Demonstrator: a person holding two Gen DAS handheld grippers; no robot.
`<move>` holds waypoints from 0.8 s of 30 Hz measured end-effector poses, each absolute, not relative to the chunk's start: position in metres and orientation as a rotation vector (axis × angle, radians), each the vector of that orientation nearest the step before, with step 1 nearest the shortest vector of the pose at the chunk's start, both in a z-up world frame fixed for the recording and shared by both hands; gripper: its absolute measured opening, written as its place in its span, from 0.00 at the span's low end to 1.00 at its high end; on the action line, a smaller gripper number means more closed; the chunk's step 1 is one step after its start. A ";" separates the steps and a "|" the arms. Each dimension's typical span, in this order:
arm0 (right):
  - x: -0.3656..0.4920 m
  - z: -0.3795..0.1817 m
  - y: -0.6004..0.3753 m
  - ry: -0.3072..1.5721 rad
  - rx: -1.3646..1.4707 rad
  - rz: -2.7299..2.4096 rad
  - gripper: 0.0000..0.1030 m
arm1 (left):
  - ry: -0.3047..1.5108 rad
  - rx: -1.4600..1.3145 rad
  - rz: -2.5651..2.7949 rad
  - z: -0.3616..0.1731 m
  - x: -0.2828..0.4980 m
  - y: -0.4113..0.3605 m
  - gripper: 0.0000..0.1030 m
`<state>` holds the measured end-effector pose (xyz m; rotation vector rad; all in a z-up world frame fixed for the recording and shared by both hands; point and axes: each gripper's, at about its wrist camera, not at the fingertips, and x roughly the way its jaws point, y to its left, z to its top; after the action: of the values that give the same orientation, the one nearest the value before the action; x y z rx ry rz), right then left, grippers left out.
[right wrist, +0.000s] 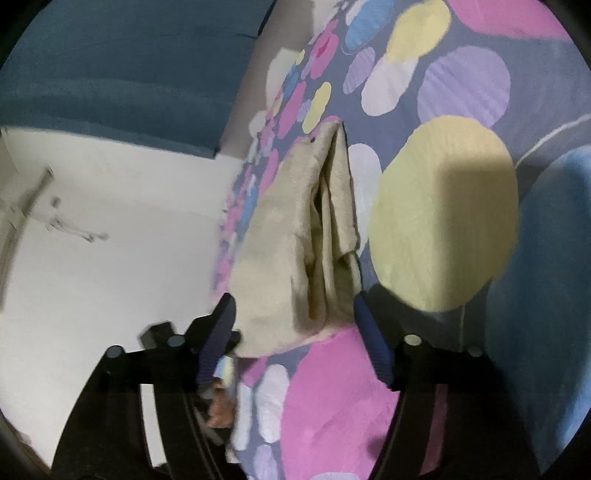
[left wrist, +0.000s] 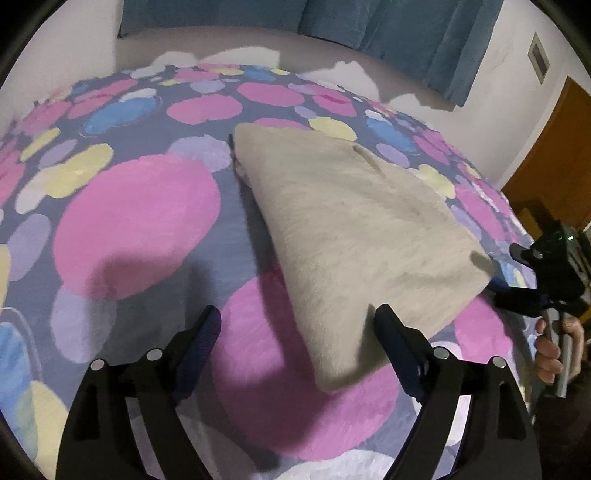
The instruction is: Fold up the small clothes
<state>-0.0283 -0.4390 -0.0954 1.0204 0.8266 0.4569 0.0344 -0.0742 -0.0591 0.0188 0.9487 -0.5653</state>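
Nearest to me in the left wrist view, my left tool (left wrist: 297,345) hangs over the bed with its fingers spread wide and nothing pinched between them. Its left finger is over a pink blotch of the bedspread (left wrist: 140,229). Its right finger stands just at the near edge of the folded beige garment (left wrist: 354,229), and I cannot tell whether it brushes the cloth or only overlaps it in the picture.

In the right wrist view, my right tool (right wrist: 293,314) is likewise released, the fingers apart. The near end of the beige garment lies between them, with its stacked folded layers showing at that end. The left finger is close against the cloth's corner and the right one stands just beside the opposite edge; the blur keeps me from saying whether either touches, but neither pad is pressing. Below that finger a bit of my hand (right wrist: 221,408) shows at the edge of the bed.

The garment itself lies flat on the bedspread as a thick, roughly rectangular fold, running away from both tools toward the middle of the bed. In the left wrist view the right tool appears at the garment's far right corner, with my right hand (left wrist: 554,350) around its handle.

Beyond the garment the bedspread carries on in pink, yellow, blue and lilac circles. Farther still are a white wall (left wrist: 517,85), blue curtains (left wrist: 406,33) and a brown wooden door (left wrist: 554,147) at the right.
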 end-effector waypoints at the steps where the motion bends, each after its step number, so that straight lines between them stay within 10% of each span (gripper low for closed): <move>1: -0.029 -0.093 -0.436 0.834 0.991 0.445 0.73 | 0.944 0.024 -0.556 -0.058 0.032 -0.072 0.82; 24: -0.055 -0.037 -0.328 0.835 0.337 0.130 0.81 | 0.759 0.172 -0.365 -0.028 -0.022 -0.071 0.83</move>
<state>-0.0554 -0.3278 -0.0367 0.3366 0.8349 0.1304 -0.0221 -0.0710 -0.0279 0.1720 0.7586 -0.3651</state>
